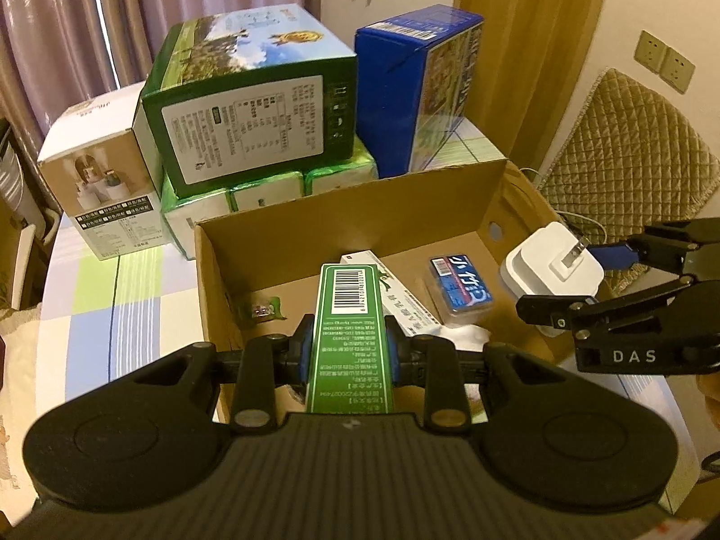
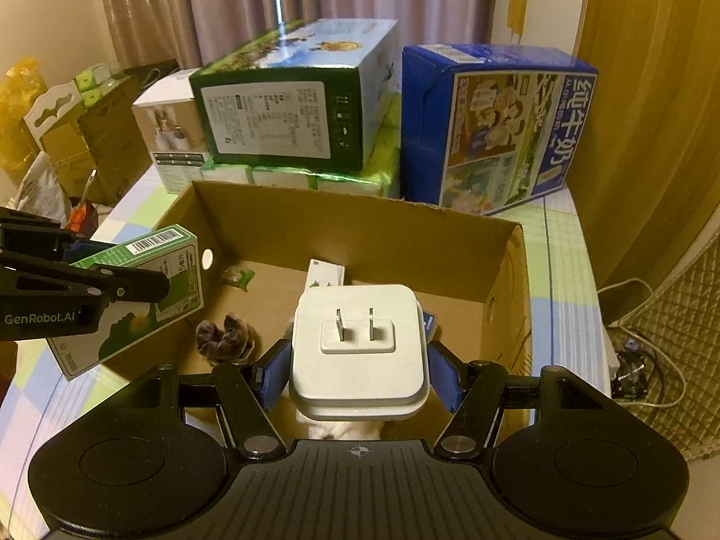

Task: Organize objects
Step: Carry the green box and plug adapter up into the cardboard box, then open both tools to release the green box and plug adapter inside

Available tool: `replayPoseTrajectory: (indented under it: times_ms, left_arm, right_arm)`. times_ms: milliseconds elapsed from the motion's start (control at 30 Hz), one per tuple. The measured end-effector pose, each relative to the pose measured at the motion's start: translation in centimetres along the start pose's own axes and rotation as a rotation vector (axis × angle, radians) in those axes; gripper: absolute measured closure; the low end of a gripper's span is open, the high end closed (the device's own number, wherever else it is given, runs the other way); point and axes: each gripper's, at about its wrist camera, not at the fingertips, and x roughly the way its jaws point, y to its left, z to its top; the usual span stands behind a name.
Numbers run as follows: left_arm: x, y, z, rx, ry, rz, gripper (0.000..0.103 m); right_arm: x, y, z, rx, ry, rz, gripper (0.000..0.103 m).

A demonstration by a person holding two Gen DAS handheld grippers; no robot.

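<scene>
My left gripper is shut on a slim green box with a barcode, held over the near edge of an open cardboard box. The same green box shows at the left of the right wrist view. My right gripper is shut on a white plug adapter, prongs up, above the cardboard box. That adapter hangs over the box's right wall. Inside lie a white carton, a blue packet, a small green-wrapped sweet and a dark wrapped item.
Behind the cardboard box stand a green carton on green tissue packs, a blue milk carton and a white box. The table has a checked cloth. A quilted chair and cables sit to the right.
</scene>
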Motion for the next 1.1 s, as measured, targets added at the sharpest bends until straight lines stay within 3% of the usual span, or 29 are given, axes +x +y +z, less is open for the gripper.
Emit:
replayPoseTrajectory:
  times_ms: [267,367,400,433,900,1100]
  left_arm:
    - [2.8,0.9,1.1,-0.024,-0.008,0.005,0.078]
    - [3.7,0.6,1.4,0.003,-0.031,0.042,0.077]
    - [3.9,0.6,1.5,0.011,-0.034,0.064,0.067]
    - [4.1,0.6,1.5,0.013,-0.034,0.075,0.064]
    - [3.4,1.5,0.2,-0.036,-0.015,0.045,0.064]
    - [2.8,1.9,-0.1,-0.063,-0.027,0.024,0.052]
  right_arm:
    - [2.6,-0.8,0.2,0.019,0.016,0.004,0.042]
    - [3.2,-0.9,0.0,0.018,0.025,0.006,0.042]
    - [3.4,-0.9,-0.1,0.018,0.026,0.007,0.042]
    - [3.5,-1.0,-0.1,0.019,0.028,0.008,0.042]
    - [3.1,-1.2,-0.6,0.037,0.023,0.007,0.042]
    - [2.9,-1.6,0.3,0.082,-0.019,0.030,0.038]
